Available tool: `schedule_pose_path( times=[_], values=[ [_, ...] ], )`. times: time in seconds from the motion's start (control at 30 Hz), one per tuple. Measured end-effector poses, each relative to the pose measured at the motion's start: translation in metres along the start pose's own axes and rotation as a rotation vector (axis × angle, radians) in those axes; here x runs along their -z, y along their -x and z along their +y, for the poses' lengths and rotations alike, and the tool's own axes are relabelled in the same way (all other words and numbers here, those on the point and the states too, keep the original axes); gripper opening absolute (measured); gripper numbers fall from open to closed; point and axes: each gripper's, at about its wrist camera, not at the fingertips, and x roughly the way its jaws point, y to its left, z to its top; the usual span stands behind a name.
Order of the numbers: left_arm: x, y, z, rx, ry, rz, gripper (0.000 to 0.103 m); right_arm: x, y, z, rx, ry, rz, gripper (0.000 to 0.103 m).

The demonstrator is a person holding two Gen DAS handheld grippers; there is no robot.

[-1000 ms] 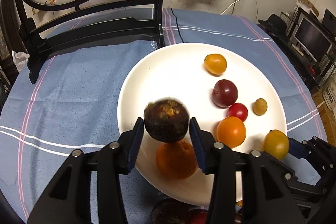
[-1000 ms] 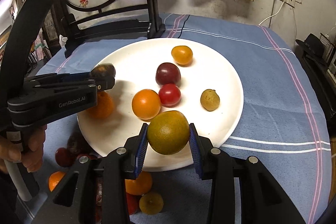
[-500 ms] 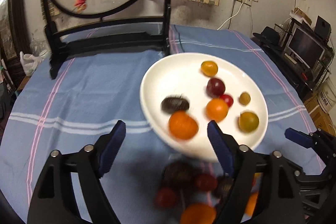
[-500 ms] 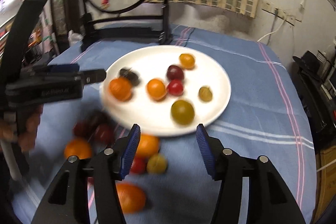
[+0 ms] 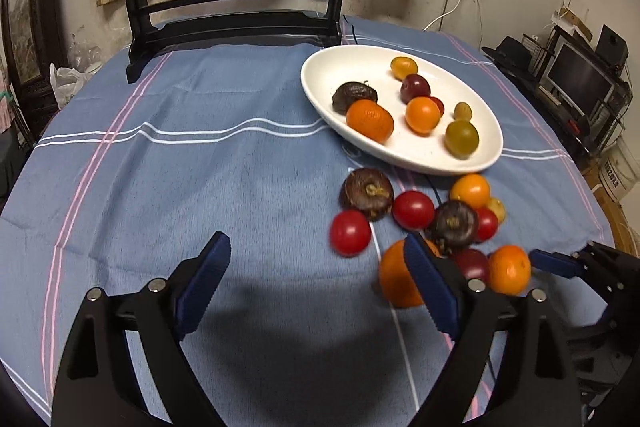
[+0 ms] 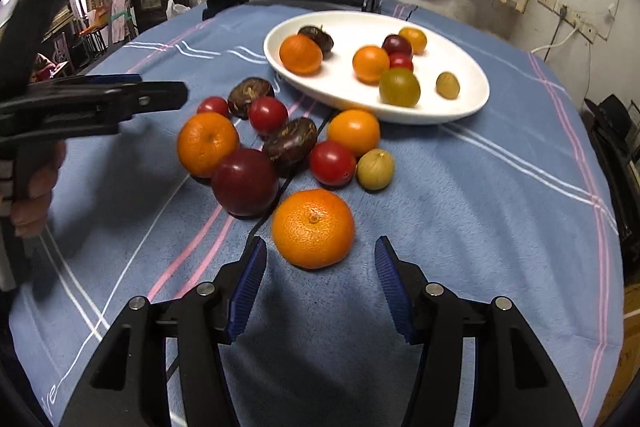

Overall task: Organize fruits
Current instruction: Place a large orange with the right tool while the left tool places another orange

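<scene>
A white plate [image 5: 320, 75] [image 6: 472, 103] holds several fruits, among them a dark brown fruit [image 5: 354, 97] and a green-yellow fruit [image 6: 399, 87]. Several loose fruits lie on the blue cloth in front of it: tangerines, red tomatoes, dark fruits. My left gripper [image 5: 316, 283] is open and empty, low over the cloth left of the pile. My right gripper [image 6: 318, 287] is open and empty, just behind a large tangerine [image 6: 313, 227]. The left gripper also shows in the right wrist view [image 6: 120, 99].
A black wooden screen stand [image 5: 236, 15] with a round painted panel stands at the table's far side. A thin black cable [image 6: 276, 203] runs under the loose fruits. A monitor and clutter [image 5: 580, 75] stand beyond the right edge.
Both grippers have let go of their fruits onto the plate, opened, and pulled back and down toward the loose pile on the cloth.
</scene>
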Motion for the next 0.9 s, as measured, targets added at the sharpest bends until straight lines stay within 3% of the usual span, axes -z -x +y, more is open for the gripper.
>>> schedule_pose_path(
  times=[0.13,0.2,0.53,0.73,0.87,0.9],
  values=[
    [0.005,-0.002,-0.003,0.010,-0.012,0.018,0.086,-0.005,-0.013,0.002,0.000,-0.001,0.017,0.056],
    [0.008,-0.003,-0.004,0.008,-0.016,0.023,0.086,-0.007,-0.017,0.001,-0.012,-0.012,0.011,0.045],
    [0.011,-0.001,-0.008,-0.023,-0.021,0.021,0.086,-0.003,-0.006,-0.026,-0.062,-0.126,-0.045,0.044],
    [0.022,0.009,-0.006,-0.004,-0.003,0.035,0.086,-0.001,0.004,-0.035,-0.100,-0.152,-0.083,0.044],
    [0.028,0.005,-0.021,0.011,-0.066,0.064,0.086,0.000,0.009,-0.032,-0.119,-0.142,-0.094,0.044],
    [0.028,0.001,-0.024,0.003,-0.075,0.075,0.082,0.001,0.010,-0.032,-0.124,-0.141,-0.098,0.044]
  ],
)
